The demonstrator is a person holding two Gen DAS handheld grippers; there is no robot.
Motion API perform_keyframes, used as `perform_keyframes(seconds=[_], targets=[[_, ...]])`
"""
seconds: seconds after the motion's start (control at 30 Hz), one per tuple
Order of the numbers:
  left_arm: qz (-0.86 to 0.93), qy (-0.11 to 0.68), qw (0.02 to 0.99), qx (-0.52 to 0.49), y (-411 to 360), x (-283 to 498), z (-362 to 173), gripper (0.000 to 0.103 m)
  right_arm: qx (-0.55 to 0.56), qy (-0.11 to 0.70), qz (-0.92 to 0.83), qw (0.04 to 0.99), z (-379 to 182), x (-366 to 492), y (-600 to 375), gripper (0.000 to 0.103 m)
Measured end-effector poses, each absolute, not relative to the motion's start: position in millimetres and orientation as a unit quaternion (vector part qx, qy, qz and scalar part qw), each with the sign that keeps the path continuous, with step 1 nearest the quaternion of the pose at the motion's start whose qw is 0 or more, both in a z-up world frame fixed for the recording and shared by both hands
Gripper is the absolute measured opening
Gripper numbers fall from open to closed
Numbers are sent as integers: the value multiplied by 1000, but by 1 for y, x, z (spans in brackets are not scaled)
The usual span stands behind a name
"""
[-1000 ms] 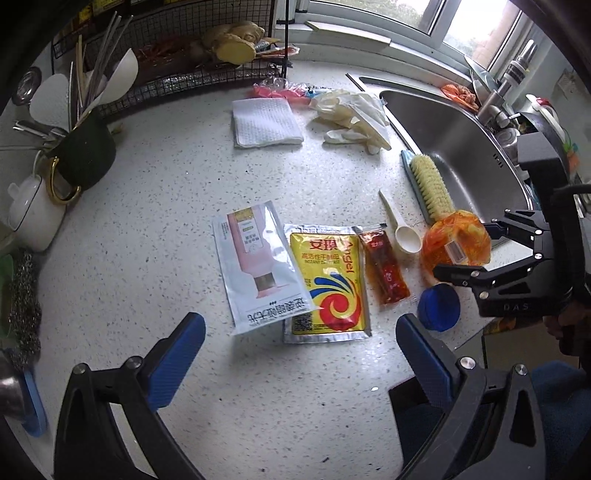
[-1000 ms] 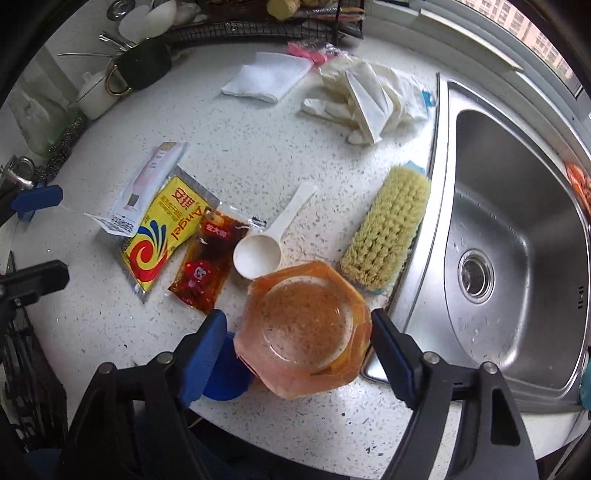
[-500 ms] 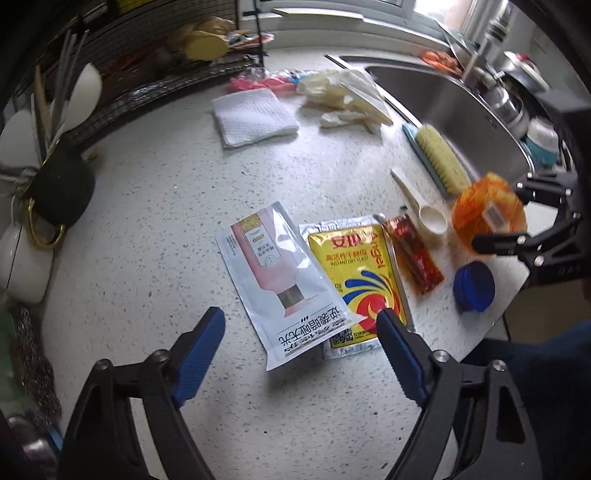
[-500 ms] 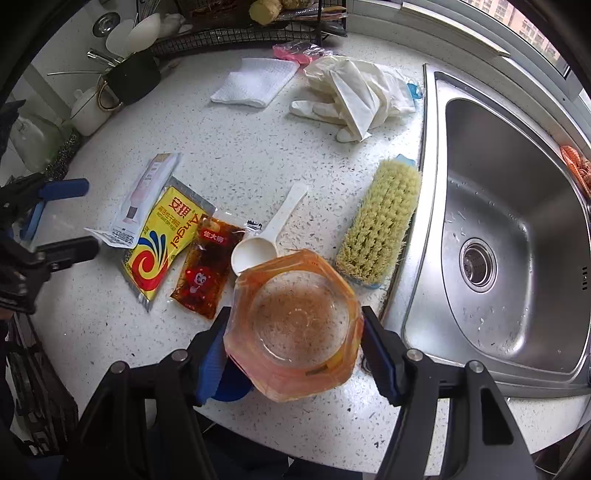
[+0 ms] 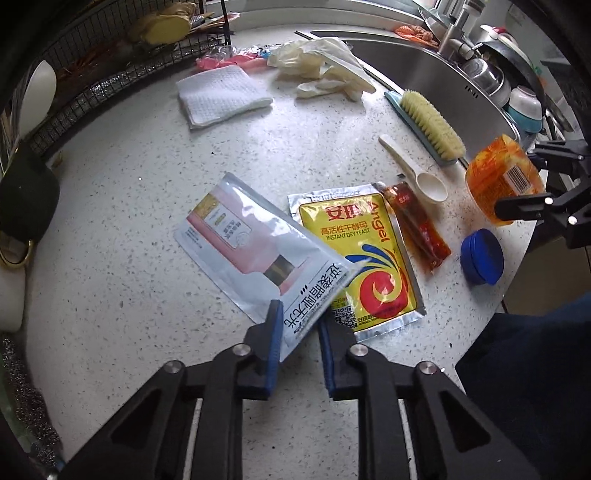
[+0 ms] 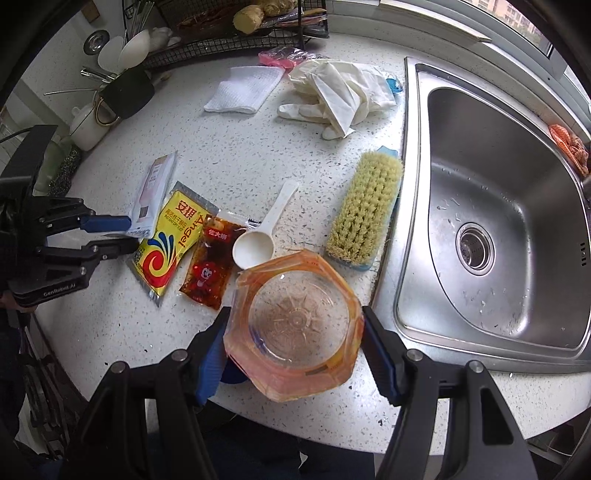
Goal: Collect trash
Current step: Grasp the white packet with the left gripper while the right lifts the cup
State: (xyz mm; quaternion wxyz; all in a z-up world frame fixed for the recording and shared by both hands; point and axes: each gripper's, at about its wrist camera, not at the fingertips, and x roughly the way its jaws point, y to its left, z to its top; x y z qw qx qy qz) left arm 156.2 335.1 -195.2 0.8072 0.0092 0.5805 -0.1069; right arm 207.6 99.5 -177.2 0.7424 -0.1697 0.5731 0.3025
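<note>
- Your left gripper (image 5: 300, 325), low in the centre of the left wrist view, has just been closing, and its blue pads now pinch the near corner of the white-and-pink sachet (image 5: 255, 251).
- That sachet overlaps the yellow yeast packet (image 5: 364, 254) on the speckled counter (image 5: 129, 206).
- Your right gripper (image 6: 293, 334) clamps the orange plastic container (image 6: 295, 325) at bottom centre, beside the sink (image 6: 491, 221).

Home kitchen, steel sink (image 6: 491, 236), speckled countertop (image 5: 122, 229), scrub brush (image 6: 364, 206), dish rack (image 6: 236, 26)
</note>
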Motion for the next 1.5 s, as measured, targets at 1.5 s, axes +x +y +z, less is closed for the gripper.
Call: perform_keyframes(seconds=[1.5], targets=[[-135, 452, 880, 58, 45, 125, -24, 0, -78, 427, 306, 848, -62, 146, -118, 64]])
